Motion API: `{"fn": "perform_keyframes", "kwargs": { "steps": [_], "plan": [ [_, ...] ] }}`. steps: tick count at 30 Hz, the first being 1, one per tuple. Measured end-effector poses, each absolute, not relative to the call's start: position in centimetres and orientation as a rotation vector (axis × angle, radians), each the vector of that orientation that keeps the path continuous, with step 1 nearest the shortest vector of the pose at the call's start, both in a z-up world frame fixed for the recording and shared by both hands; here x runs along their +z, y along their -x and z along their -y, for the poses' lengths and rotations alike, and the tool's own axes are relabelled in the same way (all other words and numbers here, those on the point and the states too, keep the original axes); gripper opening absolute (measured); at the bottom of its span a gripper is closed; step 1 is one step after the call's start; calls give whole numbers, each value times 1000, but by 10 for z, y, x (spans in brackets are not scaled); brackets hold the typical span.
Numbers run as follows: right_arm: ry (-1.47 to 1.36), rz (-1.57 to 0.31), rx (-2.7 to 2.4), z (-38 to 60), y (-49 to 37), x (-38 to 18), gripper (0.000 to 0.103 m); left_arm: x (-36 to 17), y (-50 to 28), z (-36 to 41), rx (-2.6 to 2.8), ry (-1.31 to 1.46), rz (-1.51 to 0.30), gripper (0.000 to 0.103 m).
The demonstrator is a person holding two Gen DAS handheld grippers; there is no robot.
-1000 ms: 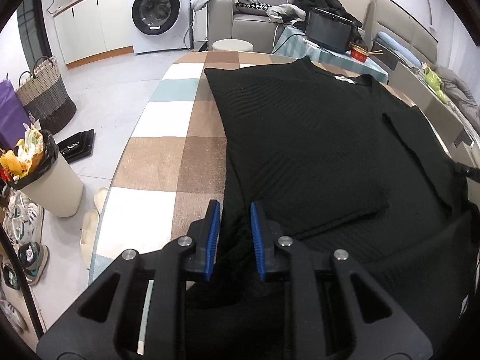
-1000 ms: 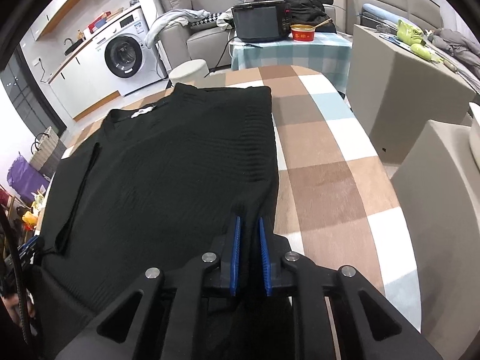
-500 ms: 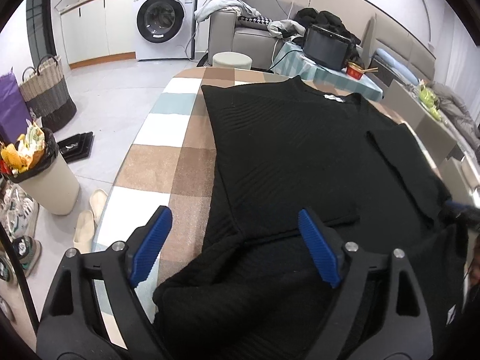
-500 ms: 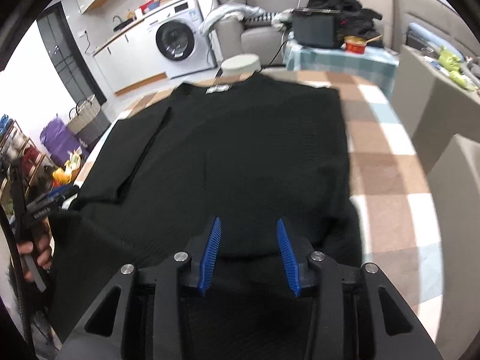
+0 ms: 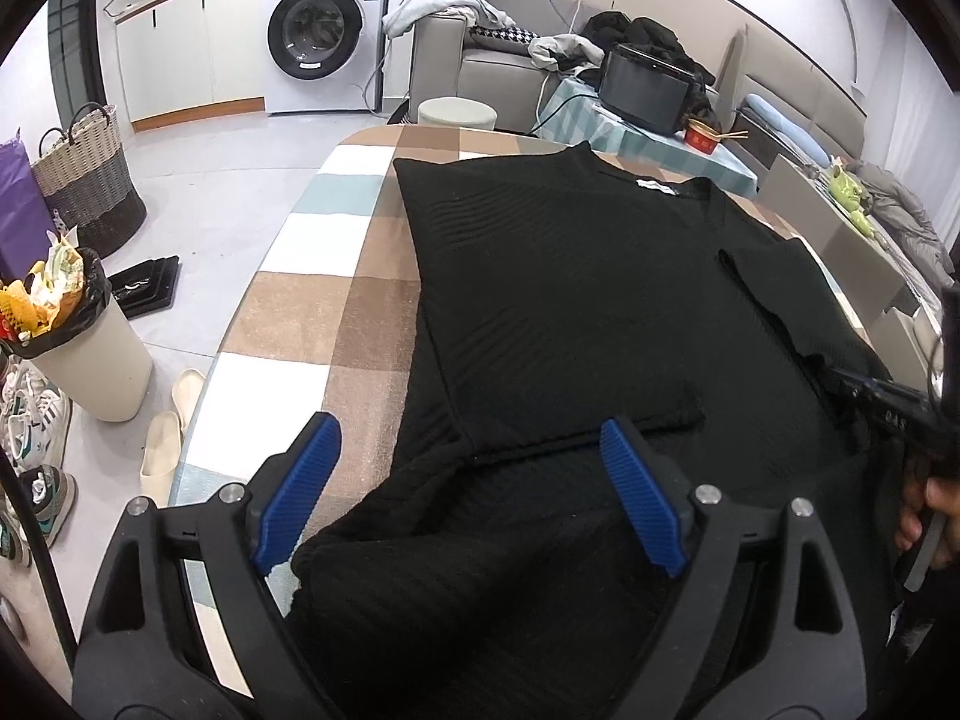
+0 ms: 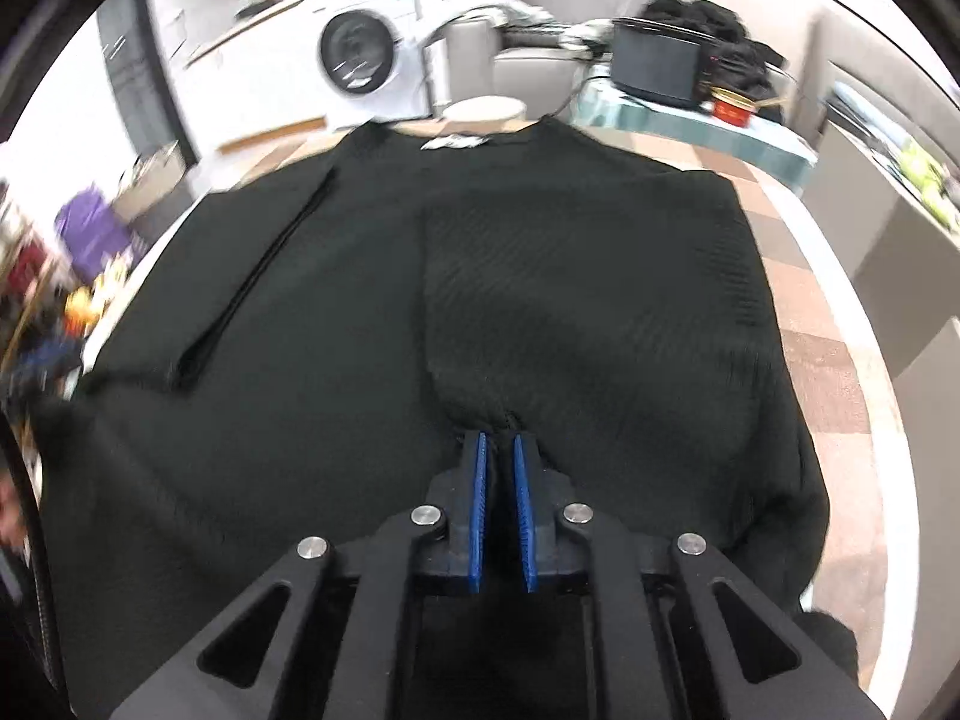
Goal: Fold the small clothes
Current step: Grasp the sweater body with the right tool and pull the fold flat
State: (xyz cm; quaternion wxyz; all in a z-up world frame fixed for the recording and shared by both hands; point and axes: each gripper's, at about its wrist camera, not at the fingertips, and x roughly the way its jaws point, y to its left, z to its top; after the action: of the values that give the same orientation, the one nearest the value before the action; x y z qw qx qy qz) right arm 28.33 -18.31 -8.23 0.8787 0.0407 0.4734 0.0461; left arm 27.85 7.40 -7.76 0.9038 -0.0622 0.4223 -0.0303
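A black sweater covers the checked table; a washing machine stands at eleven o'clock, a bin at nine. The left gripper gapes wide, holding nothing; the right gripper pinches a sweater fold.

Left gripper holds its blue fingers spread wide; right gripper fingers pinched nearly together on cloth.

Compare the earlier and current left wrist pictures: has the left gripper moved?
Yes. The left gripper has opened and drawn back from the black knitted sweater; the white washing machine now sits further right.
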Motion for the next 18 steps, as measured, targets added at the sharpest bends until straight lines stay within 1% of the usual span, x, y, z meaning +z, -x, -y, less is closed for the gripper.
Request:
{"fn": "perform_keyframes", "kwargs": {
  "steps": [4,5,6,8,13,16,18],
  "plan": [
    [-85,-1027,159,175,-285,-81,10,-78,-276,-72,-66,120,-872,87],
    [-76,-1032,169,173,-283,-79,12,-78,-275,-71,-70,119,-873,87],
    [-72,-1054,195,172,-279,-78,17,-78,-275,-71,-71,116,-875,87],
    [-63,-1077,237,172,-272,-75,21,-80,-277,-70,-68,114,-876,87],
    [-152,-1021,256,185,-256,-65,21,-84,-285,-69,-67,125,-876,87],
    [-77,-1062,240,178,-257,-78,21,-88,-297,-65,-42,104,-881,87],
    [-72,-1051,245,176,-254,-75,21,-89,-303,-62,-49,88,-879,87]
  ]
}}
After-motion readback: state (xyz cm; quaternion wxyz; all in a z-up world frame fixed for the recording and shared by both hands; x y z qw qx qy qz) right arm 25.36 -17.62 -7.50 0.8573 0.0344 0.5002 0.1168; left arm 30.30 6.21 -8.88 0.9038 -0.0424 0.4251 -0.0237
